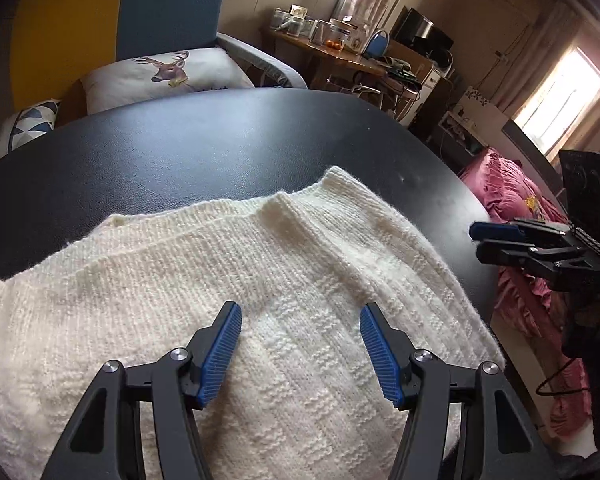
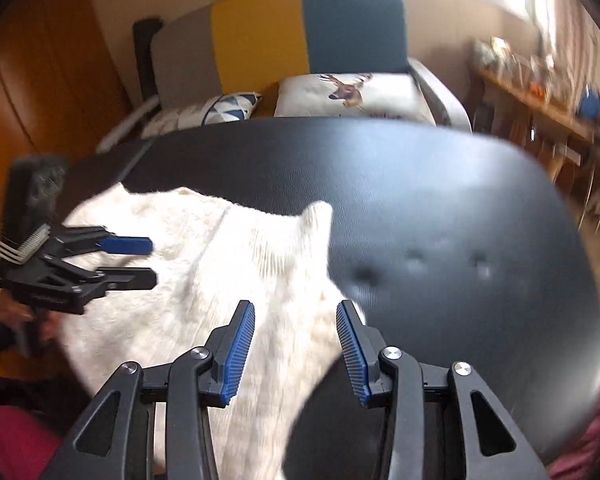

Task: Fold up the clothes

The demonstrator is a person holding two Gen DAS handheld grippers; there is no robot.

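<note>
Black desk [image 1: 220, 140] fills both views; left tongs [image 1: 300, 350] hover open just over the cream knit sweater [image 1: 220, 280] at the near edge, right tongs [image 2: 296, 346] open over its right side, nothing gripped. Sweater looks part-folded, ribbed edge [image 1: 228, 212] pointing away toward the sofa [image 1: 140, 20], long axis left-right; further folds left.

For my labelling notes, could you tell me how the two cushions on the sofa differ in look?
The deer cushion is white with a stag's head print; the triangle cushion has a blue, grey and white geometric pattern. The deer cushion looks larger. Both lie on the sofa seat behind the black table.
</note>
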